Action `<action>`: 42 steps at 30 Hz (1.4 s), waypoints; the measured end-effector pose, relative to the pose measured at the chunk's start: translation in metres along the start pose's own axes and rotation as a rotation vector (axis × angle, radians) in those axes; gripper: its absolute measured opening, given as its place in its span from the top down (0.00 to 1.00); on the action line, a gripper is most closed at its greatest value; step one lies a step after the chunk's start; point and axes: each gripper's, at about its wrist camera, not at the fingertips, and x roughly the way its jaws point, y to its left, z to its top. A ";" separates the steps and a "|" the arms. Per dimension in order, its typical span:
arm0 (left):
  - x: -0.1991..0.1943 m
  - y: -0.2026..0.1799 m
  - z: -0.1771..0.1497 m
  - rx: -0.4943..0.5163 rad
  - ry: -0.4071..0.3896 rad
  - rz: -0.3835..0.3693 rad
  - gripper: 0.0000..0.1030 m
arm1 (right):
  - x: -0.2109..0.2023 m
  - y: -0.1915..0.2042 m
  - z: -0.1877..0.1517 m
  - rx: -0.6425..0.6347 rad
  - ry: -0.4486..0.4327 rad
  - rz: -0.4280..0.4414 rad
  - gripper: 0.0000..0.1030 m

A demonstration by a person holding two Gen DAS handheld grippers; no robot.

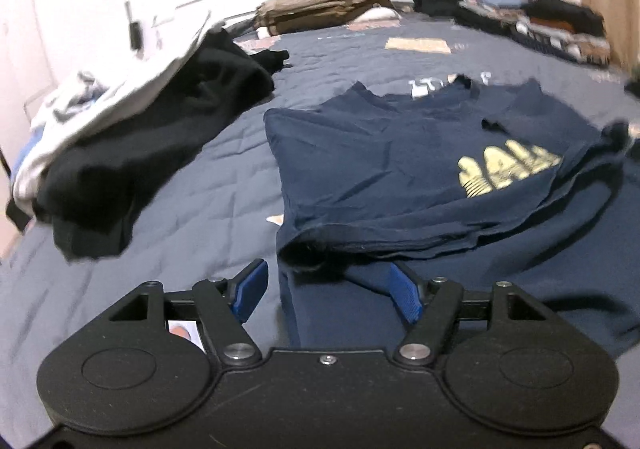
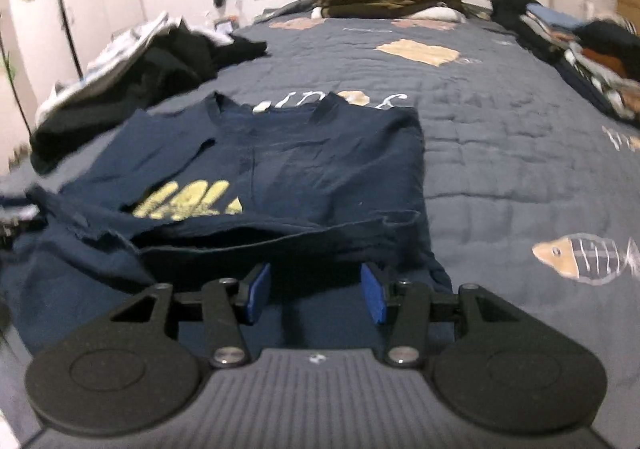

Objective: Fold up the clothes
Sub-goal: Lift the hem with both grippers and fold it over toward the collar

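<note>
Navy shirt [image 1: 400,169] half folded on the blue quilt [image 2: 500,137], near edge just ahead of both claws. Left gripper [image 1: 326,289] and right gripper [image 2: 316,291] spread wide, gripping nothing. Dark clothes pile [image 1: 160,137] beside it.

Navy T-shirt [image 1: 380,157] on quilted bed [image 1: 200,185]

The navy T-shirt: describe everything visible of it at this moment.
The navy T-shirt lies on the quilt, partly folded: its sides are turned in and the top layer's near edge sits raised over the layer beneath. It looks like soft cotton, creased, with a yellow print half covered by a fold. The collar points toward the headboard. The left claw and right claw both stand open at its near edge, gripping nothing.
</note>
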 end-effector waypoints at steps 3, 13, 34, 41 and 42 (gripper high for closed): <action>0.011 0.003 0.002 0.023 0.010 0.007 0.42 | 0.010 -0.001 0.003 -0.035 -0.005 -0.027 0.52; -0.003 0.009 0.031 -0.018 -0.104 -0.034 0.87 | 0.029 -0.022 0.008 0.231 -0.015 0.046 0.99; 0.014 0.044 0.019 -0.101 -0.021 -0.061 0.39 | 0.017 -0.042 0.018 0.242 -0.031 -0.036 0.56; 0.027 0.038 0.022 -0.123 -0.036 -0.084 0.44 | 0.034 -0.037 0.012 0.196 0.015 -0.050 0.55; 0.028 0.037 0.023 -0.126 -0.038 -0.087 0.44 | 0.034 -0.037 0.011 0.194 0.012 -0.048 0.55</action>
